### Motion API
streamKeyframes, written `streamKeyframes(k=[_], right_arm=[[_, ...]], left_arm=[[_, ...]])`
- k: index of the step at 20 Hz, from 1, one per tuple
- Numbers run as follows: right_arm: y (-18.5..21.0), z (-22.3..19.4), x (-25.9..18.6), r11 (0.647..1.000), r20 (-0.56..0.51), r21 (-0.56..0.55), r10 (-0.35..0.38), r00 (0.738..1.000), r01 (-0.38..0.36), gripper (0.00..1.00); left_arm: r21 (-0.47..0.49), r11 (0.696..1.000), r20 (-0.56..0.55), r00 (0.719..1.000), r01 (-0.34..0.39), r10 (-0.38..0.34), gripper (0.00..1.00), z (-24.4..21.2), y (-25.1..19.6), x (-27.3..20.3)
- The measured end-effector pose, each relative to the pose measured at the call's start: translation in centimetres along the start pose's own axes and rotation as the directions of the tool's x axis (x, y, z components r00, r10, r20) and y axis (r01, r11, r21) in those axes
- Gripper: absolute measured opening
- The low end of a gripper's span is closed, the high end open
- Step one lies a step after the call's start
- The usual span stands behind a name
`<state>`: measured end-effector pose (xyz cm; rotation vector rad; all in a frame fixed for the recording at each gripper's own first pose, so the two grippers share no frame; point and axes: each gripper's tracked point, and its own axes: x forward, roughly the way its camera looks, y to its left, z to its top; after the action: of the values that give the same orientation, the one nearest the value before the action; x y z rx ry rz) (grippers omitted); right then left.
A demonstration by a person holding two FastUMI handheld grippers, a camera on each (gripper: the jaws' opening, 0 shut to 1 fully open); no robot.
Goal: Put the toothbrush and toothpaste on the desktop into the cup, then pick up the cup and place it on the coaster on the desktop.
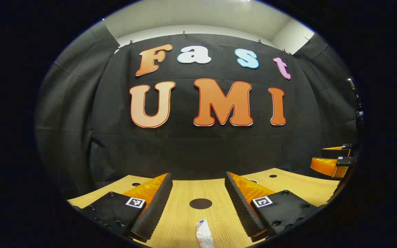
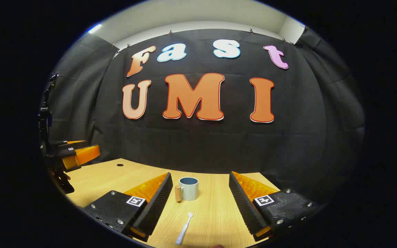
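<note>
Wooden desktop under both views, nothing yet moved into the cup. Toothbrush lying flat at 6 o'clock from the cup, near it, between the right gripper fingers, jaws spread wide. Toothpaste lying at 6 o'clock from the dark round coaster, between the left gripper fingers, likewise apart. All 3 steps left: brush, paste, then cup onto coaster.

Toothpaste was cut off at the lower edge of the left gripper view, toothbrush handle end was cropped in the right gripper view, cup interior was unreadable.
</note>
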<state>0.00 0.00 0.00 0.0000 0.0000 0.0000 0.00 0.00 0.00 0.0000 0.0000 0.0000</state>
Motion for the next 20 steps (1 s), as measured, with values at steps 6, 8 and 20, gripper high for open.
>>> streamKeyframes(k=[6,8,20], right_arm=[[0.4,-0.4,0.3,1.0,-0.017,0.005,0.022,1.0,-0.022,1.0],[0.6,-0.5,0.4,0.999,-0.034,0.009,0.035,0.999,-0.035,0.99],[0.4,-0.3,0.7,0.999,-0.165,0.014,0.048,0.985,-0.046,0.99]], left_arm=[[0.017,1.0,-0.002,1.0,0.011,-0.011,0.97,-0.2,-0.8,0.2],[0.024,1.0,0.0,1.0,0.01,-0.01,0.97,-0.1,-1.0,0.2],[0.046,0.999,-0.079,0.997,0.01,-0.006,0.97,0.0,-0.3,1.4]])
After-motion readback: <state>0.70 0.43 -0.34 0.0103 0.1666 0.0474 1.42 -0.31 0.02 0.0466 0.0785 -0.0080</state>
